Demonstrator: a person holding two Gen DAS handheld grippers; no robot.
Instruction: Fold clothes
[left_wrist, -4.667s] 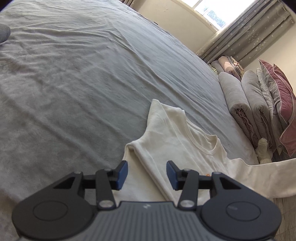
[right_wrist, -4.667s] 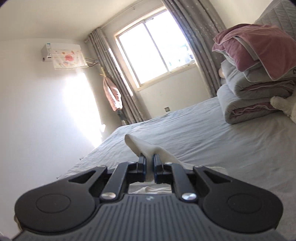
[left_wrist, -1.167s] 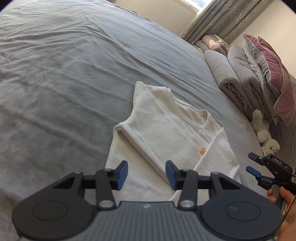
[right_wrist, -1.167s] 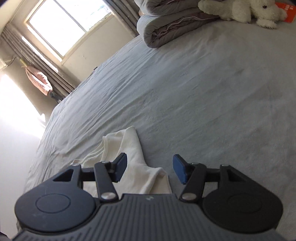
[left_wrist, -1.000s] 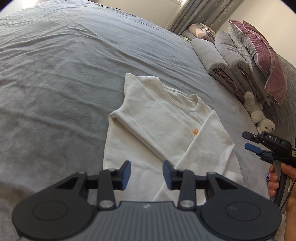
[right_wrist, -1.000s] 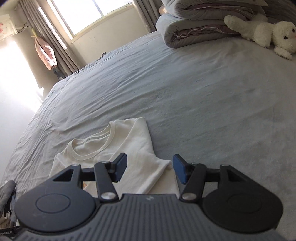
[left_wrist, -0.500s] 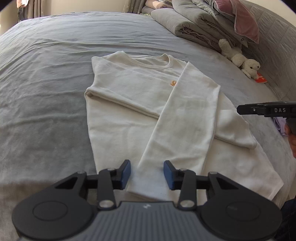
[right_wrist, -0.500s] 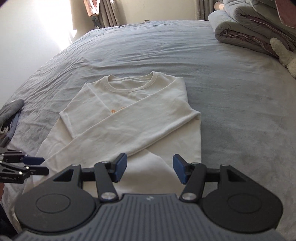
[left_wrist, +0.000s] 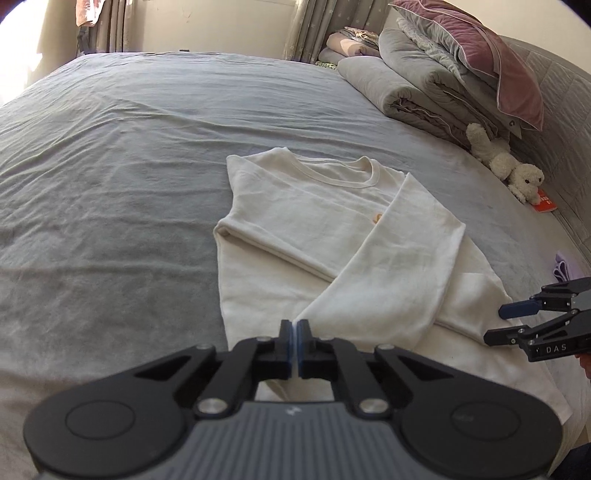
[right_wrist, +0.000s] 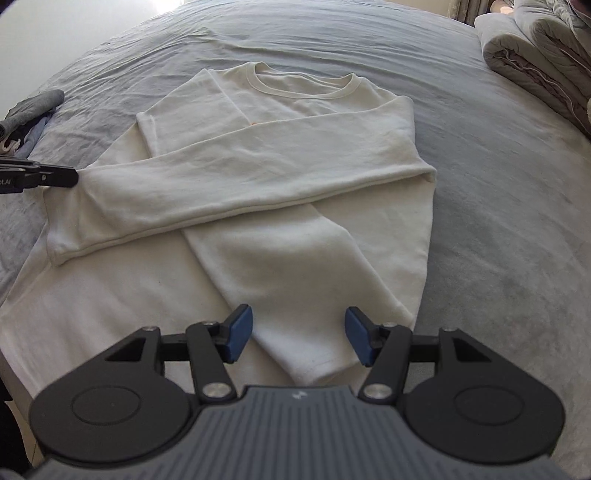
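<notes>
White sweatshirt (right_wrist: 280, 155) flat, sleeves crossed; left hand-held gripper (left_wrist: 295, 332) closed (right (right_wrist: 299, 334) spread).

A home bedroom: grey-sheeted bed (left_wrist: 110, 155), folded quilts (left_wrist: 417, 85), curtains (left_wrist: 314, 26).

Left gripper (left_wrist: 295, 332): jaws pressed together, blue pads nearly touching, held low and pointing forward.
Right gripper (right_wrist: 298, 338): jaws spread wide, held low, level.
</notes>
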